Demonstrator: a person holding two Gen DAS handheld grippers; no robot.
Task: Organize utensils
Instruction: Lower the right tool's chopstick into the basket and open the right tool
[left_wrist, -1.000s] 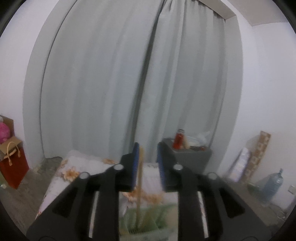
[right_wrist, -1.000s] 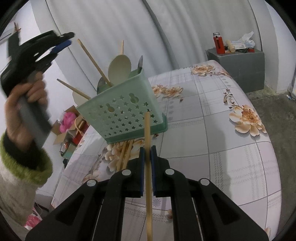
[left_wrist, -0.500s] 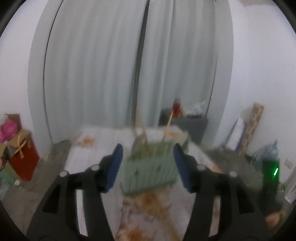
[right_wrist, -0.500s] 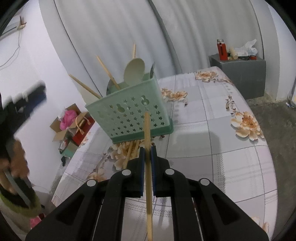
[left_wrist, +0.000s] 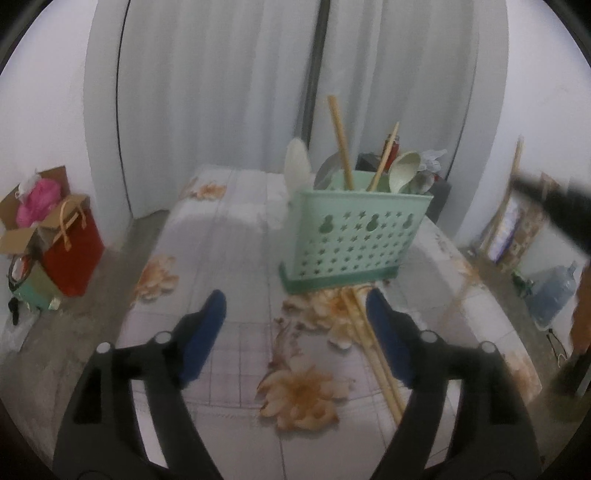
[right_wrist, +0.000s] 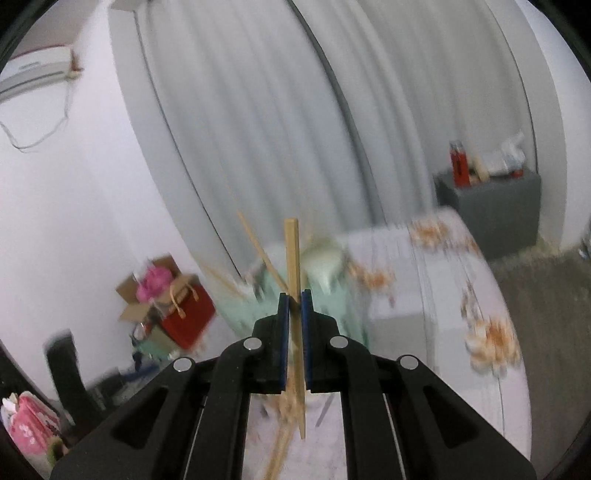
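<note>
left tongs (left_wrist: 295, 314) just spread, empty | right tongs (right_wrist: 294, 306) clamp squared wooden chopstick (right_wrist: 291, 251)

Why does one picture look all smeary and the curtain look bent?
Right wrist view: the basket and tablecloth smear, only the gripped chopstick stays sharp. Left wrist view: steadier, soft at the edges. Both: the fisheye lens bends the curtain.
</note>
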